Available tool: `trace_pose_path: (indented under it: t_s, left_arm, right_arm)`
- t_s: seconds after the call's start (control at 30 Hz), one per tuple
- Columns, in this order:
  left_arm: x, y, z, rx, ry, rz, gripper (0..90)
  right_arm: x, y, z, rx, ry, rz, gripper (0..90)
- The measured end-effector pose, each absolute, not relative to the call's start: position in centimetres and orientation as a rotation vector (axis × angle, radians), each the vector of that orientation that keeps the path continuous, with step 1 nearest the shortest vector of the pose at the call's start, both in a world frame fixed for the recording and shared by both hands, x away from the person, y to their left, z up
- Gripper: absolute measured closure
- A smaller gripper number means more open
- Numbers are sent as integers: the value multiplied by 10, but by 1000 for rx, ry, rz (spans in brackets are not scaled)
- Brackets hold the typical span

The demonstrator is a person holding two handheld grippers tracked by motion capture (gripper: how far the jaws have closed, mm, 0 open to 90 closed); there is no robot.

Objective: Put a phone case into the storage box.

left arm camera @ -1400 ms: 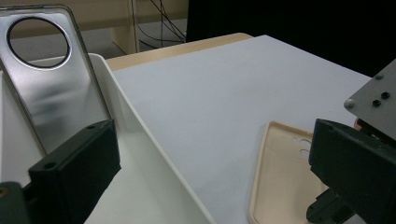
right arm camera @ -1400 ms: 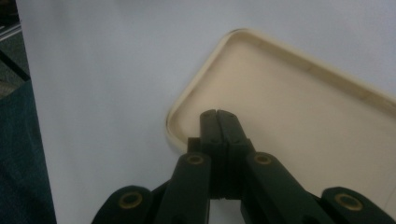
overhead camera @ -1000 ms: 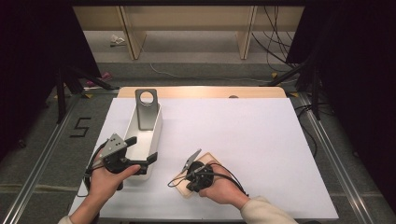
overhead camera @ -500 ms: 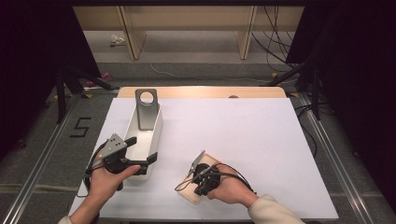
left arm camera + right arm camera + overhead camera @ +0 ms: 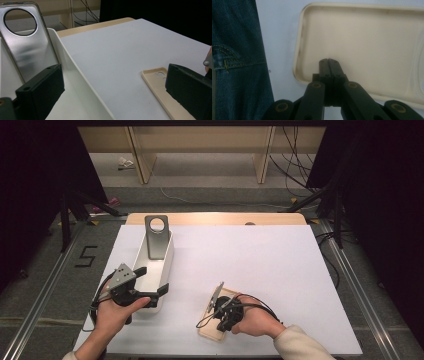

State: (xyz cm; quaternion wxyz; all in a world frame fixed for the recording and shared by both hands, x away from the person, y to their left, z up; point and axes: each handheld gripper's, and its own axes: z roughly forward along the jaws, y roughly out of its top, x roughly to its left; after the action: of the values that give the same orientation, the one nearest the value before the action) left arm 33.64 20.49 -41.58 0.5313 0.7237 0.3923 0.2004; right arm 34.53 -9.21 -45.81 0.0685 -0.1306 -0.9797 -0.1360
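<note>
Over the beige case, closed right tongs.

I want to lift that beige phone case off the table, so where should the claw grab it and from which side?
Grip the raised rim of the beige phone case along a long edge, from above, one jaw inside and one outside. It lies flat, open side up, so the thin wall is probably the best purchase. The right claw is over it, shut.
</note>
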Motion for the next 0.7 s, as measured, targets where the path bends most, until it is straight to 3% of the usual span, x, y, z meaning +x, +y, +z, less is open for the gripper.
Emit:
trace_pose_path:
  t_s: [0.7]
  left_arm:
    - [336,203,-416,1732,929,474,16]
  right_arm:
    - [350,-114,-456,-390,-2953,-341,900]
